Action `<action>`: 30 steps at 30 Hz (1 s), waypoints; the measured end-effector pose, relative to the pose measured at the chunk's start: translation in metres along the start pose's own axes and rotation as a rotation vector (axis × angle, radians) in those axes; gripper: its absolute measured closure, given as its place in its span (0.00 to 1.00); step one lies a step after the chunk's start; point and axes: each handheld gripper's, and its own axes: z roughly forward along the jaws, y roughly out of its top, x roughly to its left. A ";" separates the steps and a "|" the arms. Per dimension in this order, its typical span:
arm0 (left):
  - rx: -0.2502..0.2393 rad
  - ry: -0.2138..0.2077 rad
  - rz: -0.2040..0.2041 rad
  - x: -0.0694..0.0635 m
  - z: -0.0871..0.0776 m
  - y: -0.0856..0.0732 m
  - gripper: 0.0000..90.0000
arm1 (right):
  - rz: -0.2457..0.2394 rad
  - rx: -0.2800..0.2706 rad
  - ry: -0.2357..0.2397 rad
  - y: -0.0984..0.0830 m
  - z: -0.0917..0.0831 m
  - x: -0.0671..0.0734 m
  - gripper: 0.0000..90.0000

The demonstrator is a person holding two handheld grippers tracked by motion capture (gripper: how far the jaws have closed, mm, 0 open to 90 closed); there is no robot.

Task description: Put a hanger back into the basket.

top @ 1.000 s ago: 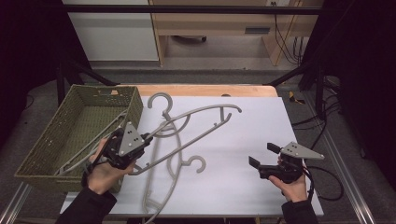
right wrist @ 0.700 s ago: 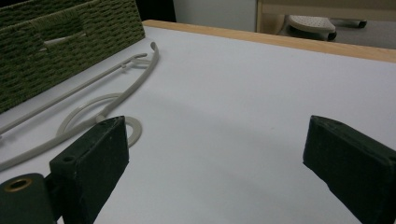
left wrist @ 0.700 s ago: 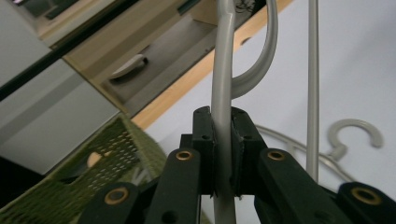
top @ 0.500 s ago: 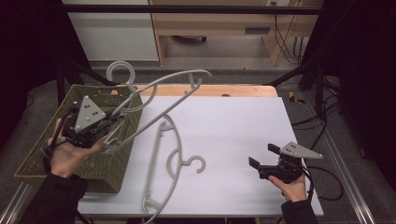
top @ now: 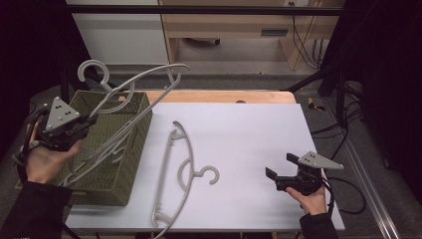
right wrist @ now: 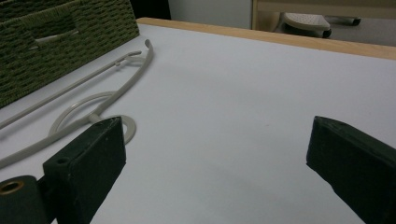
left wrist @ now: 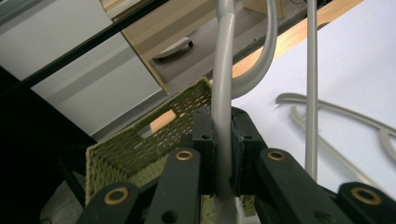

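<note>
— Two hangers, one basket: where does each stand?

— One grey hanger (top: 130,102) is up in the air at the left, tilted over the green basket (top: 134,159), hook (top: 93,73) highest and pointing toward the far side. The second hanger (top: 175,172) lies flat on the white tabletop (top: 249,139), just beside the basket's right wall, its hook curling toward the middle of the sheet.

— Who holds the raised one?

— The left tongs (top: 74,130). In the left gripper view the two black jaws press on the hanger's bar (left wrist: 223,140) from both sides, pinching it with no gap. The high view shows the left hand (top: 42,159) under the grey plate, at the basket's near-left corner.

— Does that hanger touch the basket?

— Its lower end dips inside the basket's walls in the high view; whether it rests on the weave I cannot tell.

— And the right side?

— The right tongs (top: 278,167) sit low over the tabletop near its right front, well apart from both hangers. Their jaws stand spread wide with nothing between them; the right gripper view shows bare white sheet in the gap (right wrist: 215,158), with the lying hanger and the basket farther off to that view's left.

— Anything behind?

— A wooden edge runs along the tabletop's far side.
</note>
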 end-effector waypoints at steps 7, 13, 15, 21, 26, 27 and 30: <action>0.054 0.055 0.011 0.015 0.007 -0.019 0.91 | 0.000 0.002 0.006 0.000 0.000 0.000 0.06; 0.082 0.096 0.015 0.027 0.011 -0.033 0.91 | -0.003 0.000 0.000 0.000 0.000 0.000 0.06; 0.094 0.095 0.010 0.033 0.013 -0.039 0.91 | -0.001 0.002 0.002 0.000 0.000 0.001 0.06; 0.119 0.122 0.006 0.042 0.016 -0.054 0.91 | -0.002 0.005 0.002 0.000 0.000 0.000 0.06; 0.146 0.142 0.007 0.050 0.019 -0.064 0.91 | -0.002 0.004 0.001 0.000 0.000 0.000 0.06; 0.152 0.145 0.009 0.052 0.019 -0.065 0.91 | 0.001 0.006 0.000 0.000 0.000 0.000 0.06; 0.162 0.143 0.005 0.055 0.021 -0.071 0.91 | -0.002 0.008 0.001 0.000 0.001 0.001 0.06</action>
